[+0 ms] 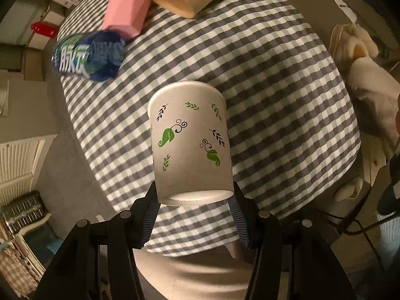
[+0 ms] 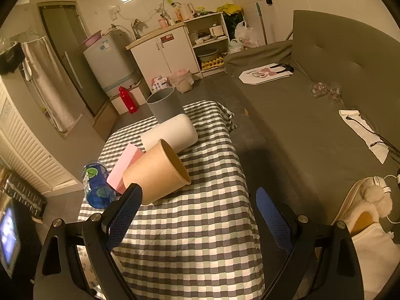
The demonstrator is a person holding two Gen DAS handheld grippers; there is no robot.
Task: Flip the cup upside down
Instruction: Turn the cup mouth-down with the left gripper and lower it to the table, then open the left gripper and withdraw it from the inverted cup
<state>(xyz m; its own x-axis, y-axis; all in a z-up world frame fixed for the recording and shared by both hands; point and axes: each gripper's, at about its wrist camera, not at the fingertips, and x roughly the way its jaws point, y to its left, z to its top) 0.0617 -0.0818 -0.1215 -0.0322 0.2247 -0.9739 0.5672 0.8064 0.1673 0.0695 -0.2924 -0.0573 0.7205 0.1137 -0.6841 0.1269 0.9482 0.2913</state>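
Observation:
A white paper cup [image 1: 190, 142] with green leaf prints is held above the checkered tablecloth [image 1: 275, 95] in the left wrist view. My left gripper [image 1: 193, 200] is shut on the cup near its base, whose recessed bottom faces the camera; its rim points away toward the table. My right gripper [image 2: 197, 205] is open and empty, above the near part of the table [image 2: 200, 237]. The white cup does not show in the right wrist view.
A brown paper cup [image 2: 157, 172] lies on its side with a pink block [image 2: 122, 170], a blue bottle [image 2: 96, 185] and a white cylinder [image 2: 170, 132] beside it. A grey bin [image 2: 163, 105] stands beyond the table. A sofa [image 2: 325, 100] runs along the right.

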